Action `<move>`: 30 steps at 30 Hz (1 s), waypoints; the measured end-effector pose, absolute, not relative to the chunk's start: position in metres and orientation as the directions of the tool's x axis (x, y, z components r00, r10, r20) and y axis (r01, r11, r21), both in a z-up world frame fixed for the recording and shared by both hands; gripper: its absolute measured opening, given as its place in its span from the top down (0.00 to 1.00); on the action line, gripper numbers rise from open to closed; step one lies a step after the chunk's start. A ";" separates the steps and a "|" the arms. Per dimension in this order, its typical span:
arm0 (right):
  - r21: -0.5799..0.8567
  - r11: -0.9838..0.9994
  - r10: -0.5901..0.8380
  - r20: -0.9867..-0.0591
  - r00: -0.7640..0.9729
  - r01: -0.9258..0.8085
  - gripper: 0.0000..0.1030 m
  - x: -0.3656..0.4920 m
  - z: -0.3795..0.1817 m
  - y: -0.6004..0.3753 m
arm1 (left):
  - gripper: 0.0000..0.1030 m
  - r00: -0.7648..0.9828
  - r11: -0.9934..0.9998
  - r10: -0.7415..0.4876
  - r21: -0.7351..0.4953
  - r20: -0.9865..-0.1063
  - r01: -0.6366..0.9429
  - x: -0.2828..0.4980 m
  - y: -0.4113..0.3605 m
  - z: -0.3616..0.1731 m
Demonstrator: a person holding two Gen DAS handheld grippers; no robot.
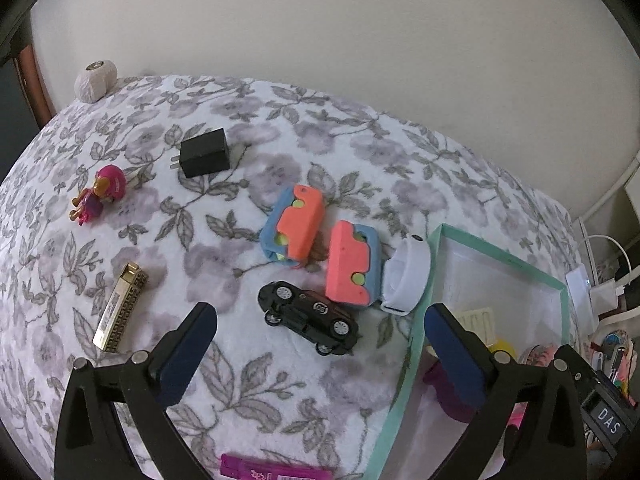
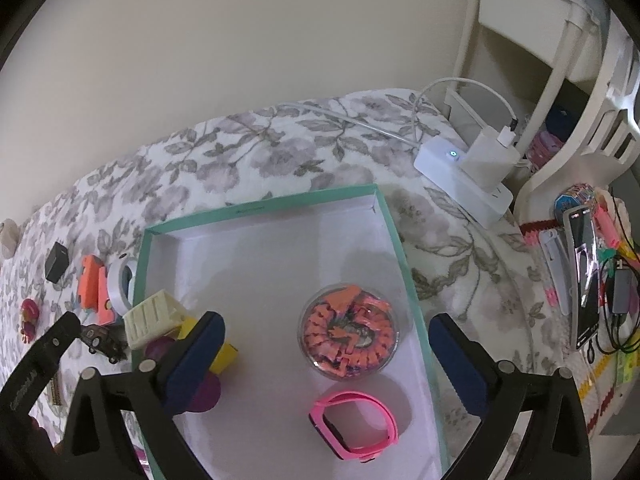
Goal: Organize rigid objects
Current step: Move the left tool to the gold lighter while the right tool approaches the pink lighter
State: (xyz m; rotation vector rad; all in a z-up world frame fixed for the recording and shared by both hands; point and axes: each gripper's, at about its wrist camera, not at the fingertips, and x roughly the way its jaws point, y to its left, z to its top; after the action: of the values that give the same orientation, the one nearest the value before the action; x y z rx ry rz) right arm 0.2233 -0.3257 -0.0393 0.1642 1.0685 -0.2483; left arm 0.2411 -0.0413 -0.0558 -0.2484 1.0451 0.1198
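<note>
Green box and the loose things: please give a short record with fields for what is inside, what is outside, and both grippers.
box: green box, white inside
inside: pink watch; round clear case with orange toy; cream block
outside: black toy car; two orange-blue toys; black charger; pink figure; gold lighter
left gripper: open, empty
right gripper: open, empty, over box
</note>
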 end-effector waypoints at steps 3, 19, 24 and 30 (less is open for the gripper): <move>0.024 0.967 -0.102 -0.876 0.471 0.253 0.00 0.224 -0.034 -0.317 | 0.00 0.485 0.966 -0.037 -0.156 -0.874 -0.207 0.242 -0.034 -0.053; 0.122 0.991 0.133 -0.854 0.502 -0.054 0.00 0.223 -0.009 -0.199 | 0.00 0.512 0.933 0.068 -0.127 -0.856 -0.336 0.207 0.069 -0.021; 0.095 0.984 0.156 -0.871 0.466 -0.151 0.00 0.218 -0.017 -0.165 | 0.00 0.477 0.915 0.084 -0.122 -0.875 -0.384 0.191 0.095 -0.036; 0.084 0.963 0.181 -0.906 0.382 -0.258 0.00 0.211 -0.041 -0.141 | 0.00 0.429 0.901 0.059 -0.137 -0.901 -0.411 0.176 0.114 -0.058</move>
State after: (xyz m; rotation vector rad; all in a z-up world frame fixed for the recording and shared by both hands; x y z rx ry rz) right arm 0.2115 -0.1414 -0.0405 -0.0751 1.1452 0.2805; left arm 0.1759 0.1135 -0.0581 -0.3631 1.0937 0.3016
